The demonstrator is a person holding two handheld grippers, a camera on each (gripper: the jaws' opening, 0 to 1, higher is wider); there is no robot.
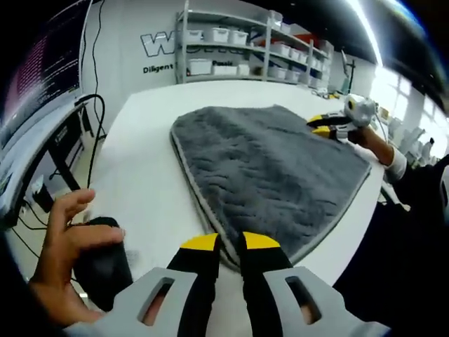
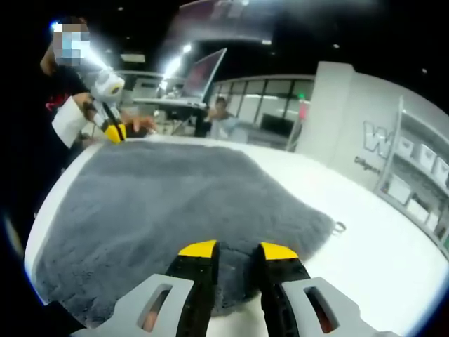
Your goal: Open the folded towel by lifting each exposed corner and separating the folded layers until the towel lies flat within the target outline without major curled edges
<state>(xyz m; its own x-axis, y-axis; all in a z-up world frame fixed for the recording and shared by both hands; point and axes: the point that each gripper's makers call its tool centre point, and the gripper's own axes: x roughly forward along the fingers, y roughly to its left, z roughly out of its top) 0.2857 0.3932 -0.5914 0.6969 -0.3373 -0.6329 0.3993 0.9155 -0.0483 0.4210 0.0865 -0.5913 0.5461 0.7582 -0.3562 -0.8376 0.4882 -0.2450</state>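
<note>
A grey fluffy towel lies spread over the round white table. In the left gripper view, my left gripper sits at the towel's near corner, its yellow-tipped jaws close together with the light hem between them. My right gripper shows at the towel's far right edge, held by a hand. In the right gripper view, the towel stretches away from my right gripper, whose jaws pinch the near edge. My left gripper holds the opposite corner at the far left.
A person's hand rests by a black object at the table's left edge. A monitor and cables stand to the left. White shelves with bins line the back wall. Another person sits beyond the table.
</note>
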